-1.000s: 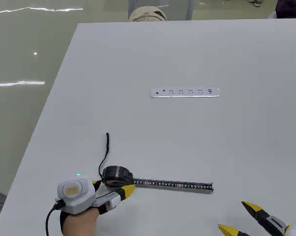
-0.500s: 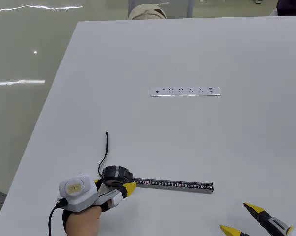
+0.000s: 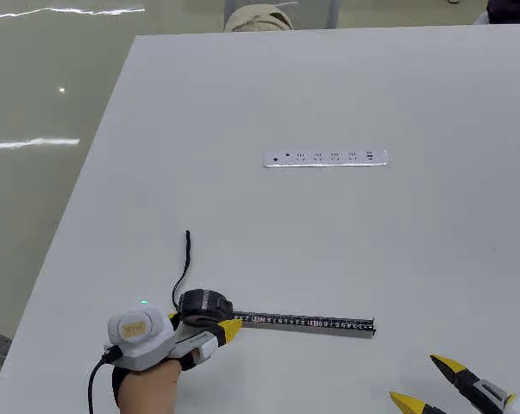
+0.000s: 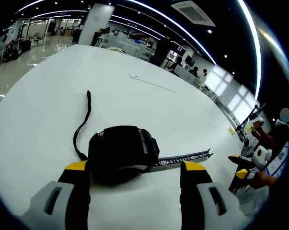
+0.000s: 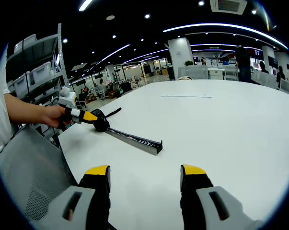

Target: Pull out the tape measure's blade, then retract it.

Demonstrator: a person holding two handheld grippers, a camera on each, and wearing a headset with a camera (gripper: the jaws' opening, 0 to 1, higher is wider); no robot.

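**Finding: little change over the last second.** The tape measure (image 3: 205,306) sits at the lower left of the head view on the white table (image 3: 346,78). Its blade (image 3: 307,323) runs out to the right, flat on the surface, and the blade's end hook remains at the same spot as before. The wrist strap (image 3: 186,259) trails toward the top of the frame, as it did.

**Left gripper** (image 3: 201,321): it remains at the case. In the left gripper view its jaws stand spread on either side of the case (image 4: 122,151). One jaw is close against the case. A gap shows at the other, where the blade (image 4: 182,158) exits. It brackets the case rather than clamps it.

**Right gripper** (image 3: 422,382): jaws apart and empty, at the lower right corner of the head view. It has drifted slightly lower and to the right, and it is well apart from the blade tip (image 5: 156,146).

**Assessment:** the pull-out appears complete. The right gripper's withdrawal suggests the release is done, yet the blade has not retracted. Retraction is outstanding, and the blade may be locked.

**Also present:** a power strip (image 3: 325,159) lies at mid-frame, clear of the work.
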